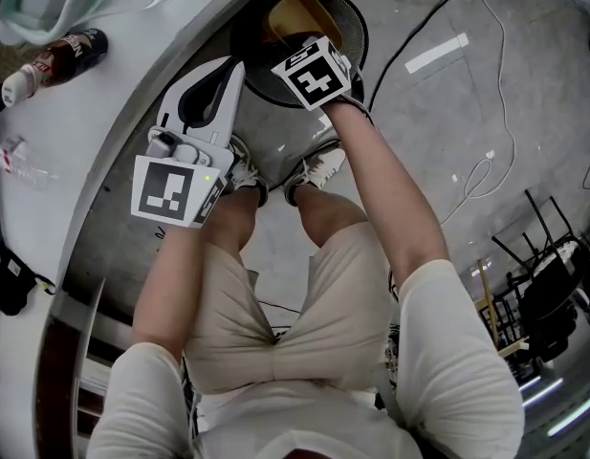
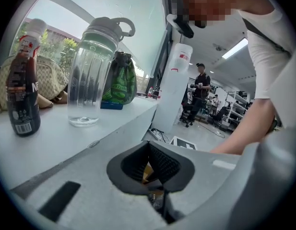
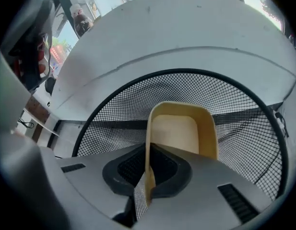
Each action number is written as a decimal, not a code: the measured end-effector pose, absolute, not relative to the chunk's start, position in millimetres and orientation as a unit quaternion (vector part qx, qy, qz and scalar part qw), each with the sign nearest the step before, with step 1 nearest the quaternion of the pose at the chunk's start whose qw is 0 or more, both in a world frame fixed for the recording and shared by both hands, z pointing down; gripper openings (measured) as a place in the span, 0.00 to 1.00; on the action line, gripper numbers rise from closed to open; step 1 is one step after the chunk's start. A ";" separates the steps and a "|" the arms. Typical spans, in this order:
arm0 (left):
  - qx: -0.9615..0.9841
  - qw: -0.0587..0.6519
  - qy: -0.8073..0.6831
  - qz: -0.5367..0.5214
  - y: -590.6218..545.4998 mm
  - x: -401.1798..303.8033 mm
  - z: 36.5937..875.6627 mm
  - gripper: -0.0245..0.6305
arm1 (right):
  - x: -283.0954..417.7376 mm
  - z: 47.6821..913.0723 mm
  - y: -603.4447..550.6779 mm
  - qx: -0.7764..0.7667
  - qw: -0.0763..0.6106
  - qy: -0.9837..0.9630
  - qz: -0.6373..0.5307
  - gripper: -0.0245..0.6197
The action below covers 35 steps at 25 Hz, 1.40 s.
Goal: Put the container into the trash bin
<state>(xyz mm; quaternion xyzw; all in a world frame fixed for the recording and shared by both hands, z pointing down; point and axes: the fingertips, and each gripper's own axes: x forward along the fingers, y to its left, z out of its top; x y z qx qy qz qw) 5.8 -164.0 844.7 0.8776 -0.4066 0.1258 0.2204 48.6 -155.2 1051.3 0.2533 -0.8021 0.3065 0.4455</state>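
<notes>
A yellow plastic container [image 3: 181, 131] hangs inside the round rim of the black mesh trash bin [image 3: 114, 104]. My right gripper [image 3: 148, 176] is shut on the container's left wall and points steeply down. In the head view the container [image 1: 299, 17] shows just beyond the right gripper [image 1: 312, 44], over the bin [image 1: 251, 60] on the floor beside the table. My left gripper [image 1: 232, 67] is left of the bin, over the table's edge, with jaws together and nothing held. In the left gripper view its jaws [image 2: 150, 169] look shut.
A curved white table [image 1: 103, 103] borders the bin on the left. It carries a dark drink bottle [image 2: 23, 99], a clear jug [image 2: 92, 75] and a green bag [image 2: 120, 80]. The person's shoes [image 1: 318, 165] stand near the bin. Cables [image 1: 486, 170] cross the floor; black chairs [image 1: 543, 275] stand at right.
</notes>
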 end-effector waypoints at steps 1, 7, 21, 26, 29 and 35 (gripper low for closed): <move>0.877 0.222 -0.408 0.127 -163.7 5.1 847.2 0.06 | 47.1 1054.6 -157.1 0.253 0.445 -0.799 0.314 0.06; 0.875 0.224 -0.409 0.134 -159.7 2.2 853.7 0.06 | 40.9 1076.1 -159.5 0.234 0.473 -0.786 0.322 0.06; 0.868 0.231 -0.419 0.138 -155.9 -3.7 849.3 0.06 | 34.6 1067.6 -175.4 0.268 0.423 -0.784 0.365 0.35; 0.867 0.232 -0.421 0.132 -151.8 -3.9 814.1 0.06 | 31.6 1015.6 -183.3 0.294 0.387 -0.802 0.346 0.35; 0.867 0.234 -0.421 0.128 -147.7 -4.7 788.5 0.06 | 33.1 985.7 -178.4 0.290 0.387 -0.804 0.347 0.32; 0.871 0.229 -0.416 0.124 -143.8 -1.3 732.0 0.06 | 54.5 935.7 -174.9 0.324 0.370 -0.786 0.375 0.14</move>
